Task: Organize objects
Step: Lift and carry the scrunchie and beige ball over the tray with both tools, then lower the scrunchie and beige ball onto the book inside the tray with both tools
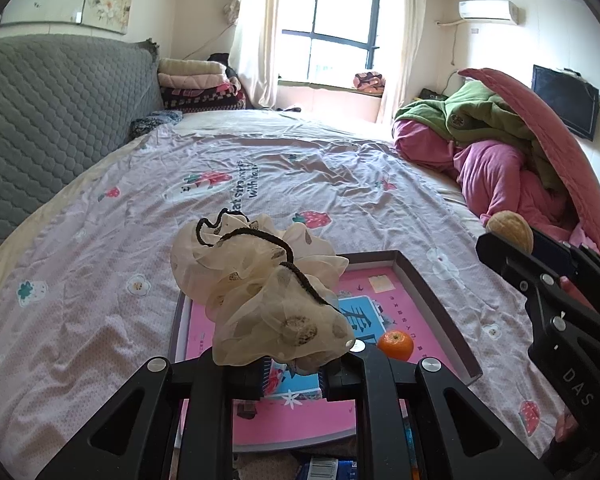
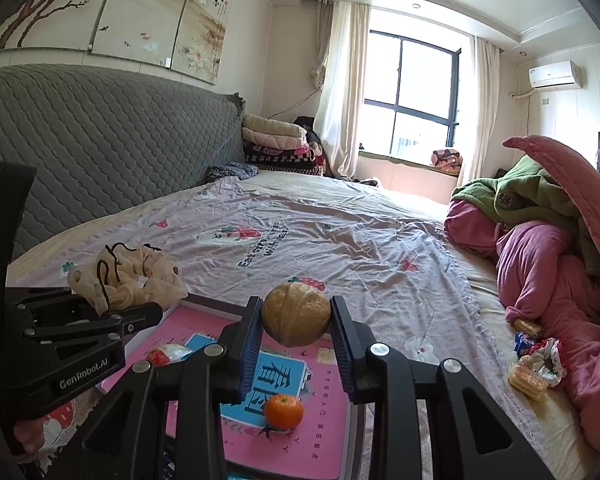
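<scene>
Both grippers were loaded over the pink tray (image 2: 328,432) on the bed (image 2: 340,240). Left gripper (image 1: 292,372) was clamped on a cream scrunchie (image 1: 260,292), bulk of the fabric bunched above and ahead of the fingers, with a dark cord (image 1: 260,236) looped loosely over the top. Right gripper (image 2: 296,332) was pinched on a walnut (image 2: 296,314), held only at its two sides between the blue pads (image 2: 249,344), hanging above the tray. A tangerine (image 2: 284,411) already sat in the tray, directly below the walnut; a small red-and-white wrapped item (image 2: 167,354) lay near the tray's left side. Risks as I read them: the walnut is hard and round, so the contact patch looked small. Any twist or slack and it would likely squirt out, hit the tangerine or the tray floor and roll, possibly over the low rim onto the sheet. The scrunchie's grip was on soft fabric at one end, so it could creep out, and the loose cord could snag a finger on release and drag it back out. The two grippers were near each other, so lowering both together risked a knock. More items by the pink quilt (image 2: 548,264), wrapped biscuits (image 2: 526,380) and a patterned scrunchie (image 2: 544,362), were not yet in the tray.
</scene>
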Motion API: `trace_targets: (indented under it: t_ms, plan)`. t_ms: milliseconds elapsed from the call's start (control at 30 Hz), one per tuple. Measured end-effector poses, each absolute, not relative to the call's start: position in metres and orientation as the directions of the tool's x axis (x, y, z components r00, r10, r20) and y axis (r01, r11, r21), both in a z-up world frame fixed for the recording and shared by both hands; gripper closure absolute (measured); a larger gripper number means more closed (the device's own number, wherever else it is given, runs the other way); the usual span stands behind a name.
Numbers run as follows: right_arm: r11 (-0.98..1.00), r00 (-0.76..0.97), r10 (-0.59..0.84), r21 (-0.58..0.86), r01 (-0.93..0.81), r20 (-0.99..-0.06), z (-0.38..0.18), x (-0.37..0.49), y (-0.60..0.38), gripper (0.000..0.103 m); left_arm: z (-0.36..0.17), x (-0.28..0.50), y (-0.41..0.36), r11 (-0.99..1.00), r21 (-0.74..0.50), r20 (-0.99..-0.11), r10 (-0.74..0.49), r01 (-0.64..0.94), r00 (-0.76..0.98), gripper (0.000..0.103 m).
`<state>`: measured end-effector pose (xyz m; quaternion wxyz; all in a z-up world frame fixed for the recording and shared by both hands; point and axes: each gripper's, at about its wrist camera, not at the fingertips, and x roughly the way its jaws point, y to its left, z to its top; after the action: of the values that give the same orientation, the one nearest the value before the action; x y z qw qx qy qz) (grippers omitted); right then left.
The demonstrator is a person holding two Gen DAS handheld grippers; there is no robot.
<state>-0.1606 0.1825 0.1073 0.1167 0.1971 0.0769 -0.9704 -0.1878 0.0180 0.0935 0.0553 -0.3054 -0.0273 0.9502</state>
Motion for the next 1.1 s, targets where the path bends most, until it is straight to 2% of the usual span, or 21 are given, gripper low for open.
trace_targets:
  t_ms: [667, 1100]
  plan:
    - [-0.967, -0.887, -0.163, -0.107, 0.23, -0.431, 0.097, -0.168, 0.194, 0.069, 0.071, -0.196, 0.035, -0.991, -0.068, -0.624, 0.135, -0.118, -0.769, 0.085]
    - [-0.962, -0.844, -0.156, -0.115, 0.248, -0.514, 0.077, -0.177, 0.195, 0.069, 0.048, -0.2, 0.053, -0.986, -0.06, -0.688, 0.156, -0.158, -0.709, 0.085]
